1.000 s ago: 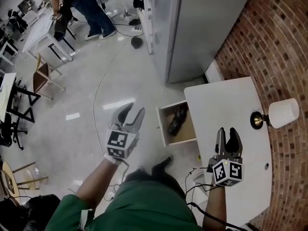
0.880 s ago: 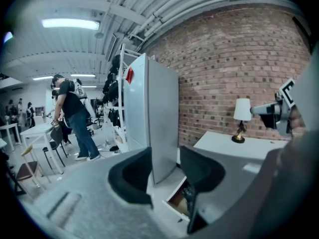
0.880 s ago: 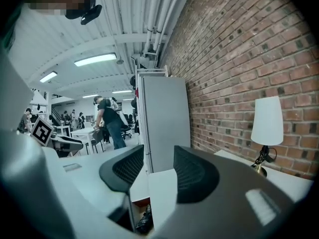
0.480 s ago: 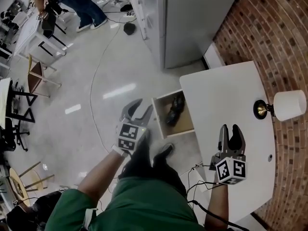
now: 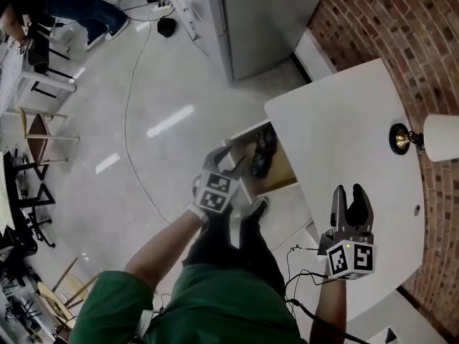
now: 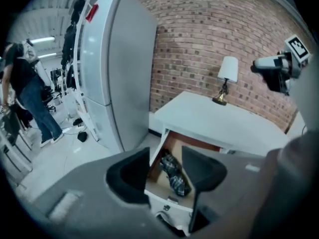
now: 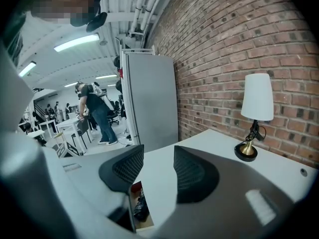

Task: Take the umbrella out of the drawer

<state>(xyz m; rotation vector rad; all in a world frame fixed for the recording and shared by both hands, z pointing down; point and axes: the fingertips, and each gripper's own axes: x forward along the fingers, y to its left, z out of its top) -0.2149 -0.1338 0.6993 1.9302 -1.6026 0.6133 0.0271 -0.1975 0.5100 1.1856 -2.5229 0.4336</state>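
Red brick makes the wall (image 5: 401, 27) on the right side of the head view, and a tall grey metal cabinet (image 5: 265, 13) stands near it. Beside the cabinet, along the same wall, we see the white bench with a rounded corner (image 5: 344, 120). A wooden drawer with a white front (image 5: 281, 172) is pulled out from the side of the bench, over the pale floor (image 5: 143, 84). At the edge of the bench next to the wall stands a small table lamp with a white shade and a brass foot (image 5: 439, 138). Our left tongs (image 5: 229, 160) are just beside the front of the drawer and point down toward it. Their jaws are opening, about half wide, and nothing is between them. Our right tongs (image 5: 349, 192) hover above the bench top, well apart from the lamp, with the jaws moderately apart and empty. The dark folded umbrella with a checked pattern (image 5: 262, 153) lies on the bottom of the open drawer, and neither tongs touch it.
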